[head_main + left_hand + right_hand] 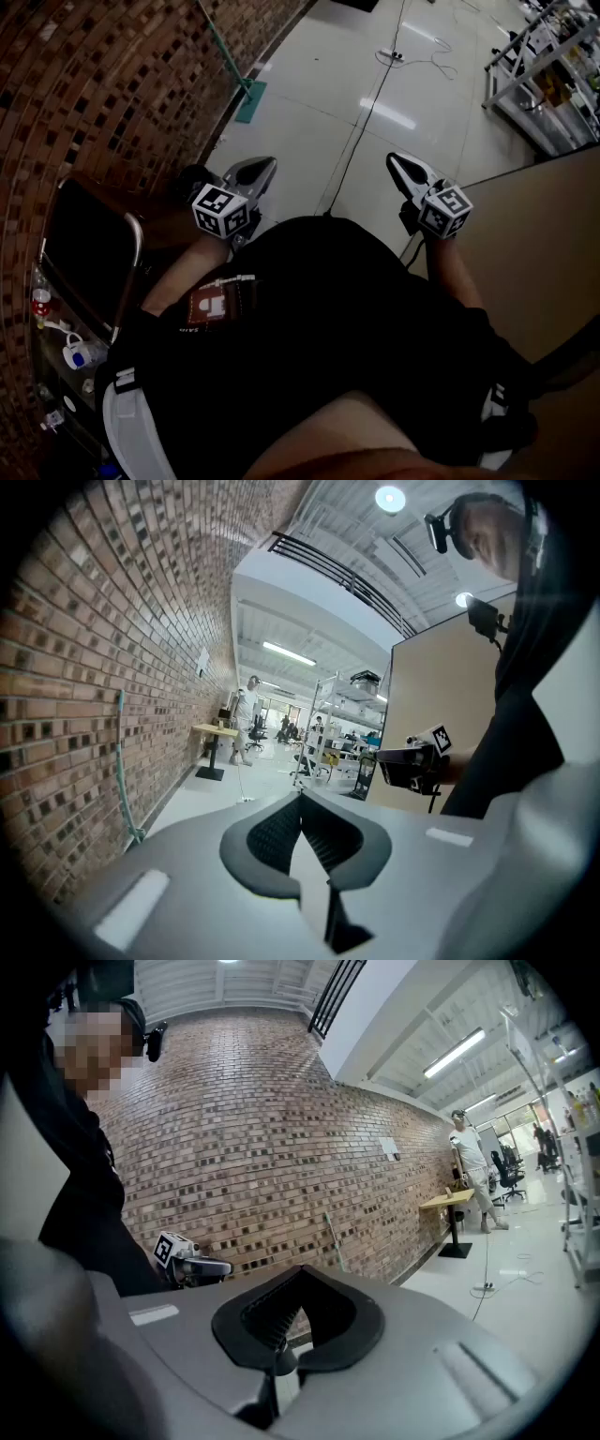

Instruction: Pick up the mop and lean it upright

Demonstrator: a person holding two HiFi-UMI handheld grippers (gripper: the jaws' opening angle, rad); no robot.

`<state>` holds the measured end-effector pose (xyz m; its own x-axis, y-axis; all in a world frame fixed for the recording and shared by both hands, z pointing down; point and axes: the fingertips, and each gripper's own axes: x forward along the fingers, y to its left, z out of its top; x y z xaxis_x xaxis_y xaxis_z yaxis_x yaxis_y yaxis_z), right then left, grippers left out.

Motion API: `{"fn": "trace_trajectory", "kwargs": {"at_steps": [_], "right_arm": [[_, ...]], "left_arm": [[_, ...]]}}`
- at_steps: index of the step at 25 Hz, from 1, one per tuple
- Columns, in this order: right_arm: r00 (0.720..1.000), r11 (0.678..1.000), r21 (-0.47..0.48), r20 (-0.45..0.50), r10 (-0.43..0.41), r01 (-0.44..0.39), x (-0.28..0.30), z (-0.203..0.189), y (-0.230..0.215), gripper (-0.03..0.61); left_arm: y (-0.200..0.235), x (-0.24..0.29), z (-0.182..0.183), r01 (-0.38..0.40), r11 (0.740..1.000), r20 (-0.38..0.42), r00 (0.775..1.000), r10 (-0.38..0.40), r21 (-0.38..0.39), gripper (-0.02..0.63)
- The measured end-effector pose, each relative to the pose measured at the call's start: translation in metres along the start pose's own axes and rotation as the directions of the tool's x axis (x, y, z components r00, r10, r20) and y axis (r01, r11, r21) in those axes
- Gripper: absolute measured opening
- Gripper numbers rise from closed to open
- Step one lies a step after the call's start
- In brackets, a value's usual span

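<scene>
Both the left gripper and right gripper (jaws together, empty) point forward, nearly level.

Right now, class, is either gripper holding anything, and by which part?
Nothing is held. The left gripper and right gripper are both shut and empty; the mop leans against the brick wall, untouched.

**Pale, glossy floor along the brick wall**

The pale, shiny floor fills the upper middle of the head view. At its upper left, the mop rests its flat teal head on the floor at the foot of the brick wall. Its handle slants up against the bricks. A dark cable runs from the frame's centre up to a power strip near the top. A metal rack stands at the upper right.
</scene>
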<state>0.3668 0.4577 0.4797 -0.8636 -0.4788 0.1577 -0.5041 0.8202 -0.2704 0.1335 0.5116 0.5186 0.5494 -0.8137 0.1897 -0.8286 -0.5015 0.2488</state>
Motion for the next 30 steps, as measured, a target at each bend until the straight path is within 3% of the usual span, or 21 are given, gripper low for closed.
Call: {"fn": "trace_trajectory", "kwargs": {"at_steps": [7, 18, 24, 30], "right_arm": [[1.000, 1.000, -0.012, 0.005, -0.006, 0.006, -0.040, 0.012, -0.037, 0.012], [0.996, 0.996, -0.031, -0.014, -0.087, 0.087, -0.097, 0.008, -0.101, 0.014], [0.991, 0.991, 0.002, -0.022, -0.130, 0.130, -0.085, 0.004, -0.123, 0.014], [0.983, 0.983, -0.017, -0.021, -0.181, 0.180, -0.030, 0.028, -0.138, 0.014]], "left_arm": [[-0.047, 0.054, 0.013, 0.042, 0.999, 0.000, 0.999, -0.042, 0.027, 0.000], [-0.108, 0.144, 0.023, 0.157, 0.987, -0.031, 0.987, -0.155, 0.046, 0.000], [-0.094, 0.171, 0.017, 0.220, 0.975, -0.050, 0.975, -0.218, 0.023, 0.000], [-0.035, 0.203, 0.037, 0.284, 0.959, -0.049, 0.958, -0.283, 0.019, 0.000]]}}
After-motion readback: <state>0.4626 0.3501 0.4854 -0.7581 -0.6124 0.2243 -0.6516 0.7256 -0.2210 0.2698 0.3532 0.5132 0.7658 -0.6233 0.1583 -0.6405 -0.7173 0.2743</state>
